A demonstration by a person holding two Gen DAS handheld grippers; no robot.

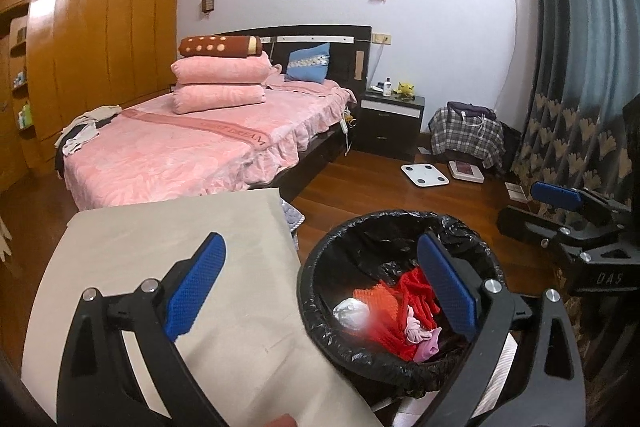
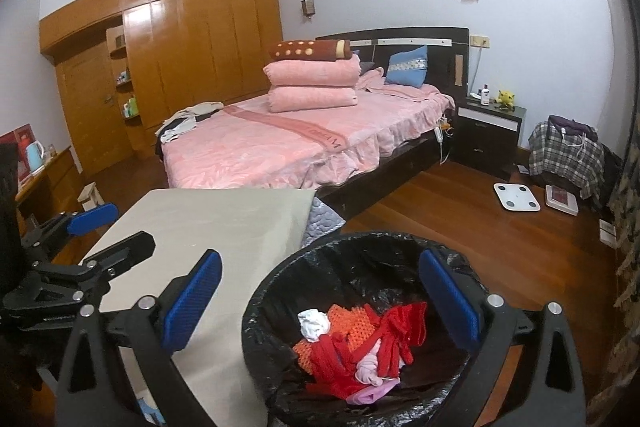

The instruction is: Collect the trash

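A black bin lined with a black bag (image 1: pixel 362 227) (image 2: pixel 360 247) stands on the wood floor beside a beige-covered table (image 1: pixel 168 227) (image 2: pixel 208 215). Inside lie red and orange mesh netting (image 1: pixel 400 291) (image 2: pixel 368 331), a white crumpled wad (image 1: pixel 350 311) (image 2: pixel 314 323) and a pink scrap (image 1: pixel 418 333) (image 2: pixel 370 367). My left gripper (image 1: pixel 320 279) is open and empty, hovering over the table edge and bin rim; it also shows in the right wrist view (image 2: pixel 108 227). My right gripper (image 2: pixel 320 287) is open and empty above the bin; it also shows in the left wrist view (image 1: pixel 532 207).
A bed with pink covers (image 1: pixel 180 147) (image 2: pixel 280 147) and stacked bedding stands ahead. A black nightstand (image 1: pixel 392 123), a checked bag (image 1: pixel 468 135), and a white scale (image 1: pixel 426 175) are at the right. Wooden wardrobes (image 1: pixel 100 39) line the left wall. Curtains (image 1: pixel 580 67) hang far right.
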